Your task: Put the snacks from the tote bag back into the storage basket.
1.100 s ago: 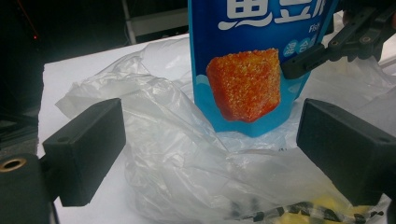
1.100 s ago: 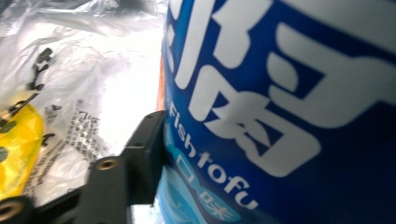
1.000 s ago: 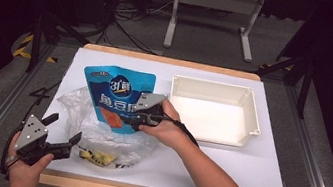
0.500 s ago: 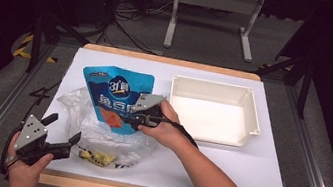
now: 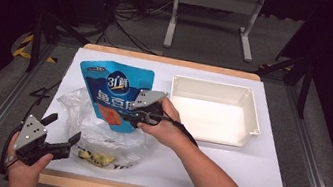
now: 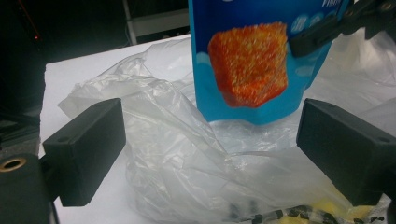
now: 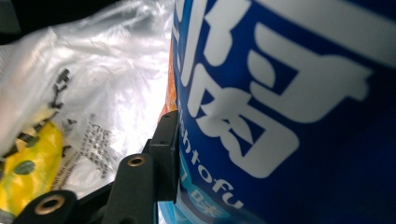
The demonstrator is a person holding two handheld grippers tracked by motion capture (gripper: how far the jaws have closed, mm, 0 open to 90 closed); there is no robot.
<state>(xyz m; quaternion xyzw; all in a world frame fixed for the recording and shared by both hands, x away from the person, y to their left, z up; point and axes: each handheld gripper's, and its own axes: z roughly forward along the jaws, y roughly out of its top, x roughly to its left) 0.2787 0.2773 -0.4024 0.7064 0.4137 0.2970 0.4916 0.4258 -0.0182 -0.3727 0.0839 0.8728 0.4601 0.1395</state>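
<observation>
Blue pouch (image 5: 113, 90), pinched in right gripper (image 5: 126, 116)
Clear bag (image 5: 97, 135) at pouch's 6 o'clock; left gripper (image 5: 61, 133) spread, empty, at bag's 8 o'clock.

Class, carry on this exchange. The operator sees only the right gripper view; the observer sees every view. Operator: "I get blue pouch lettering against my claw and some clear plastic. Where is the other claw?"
Observer: The left claw is at the table's near left corner, open, pointing at the clear plastic bag.
Operator: Is there anywhere to put the pouch?
Observer: A white tray sits just right of the blue pouch, with nothing in it.
Operator: Where on the pouch am I gripping?
Observer: The right claw is shut on the pouch's lower right edge, beside its orange picture; that end lies over the bag.
</observation>
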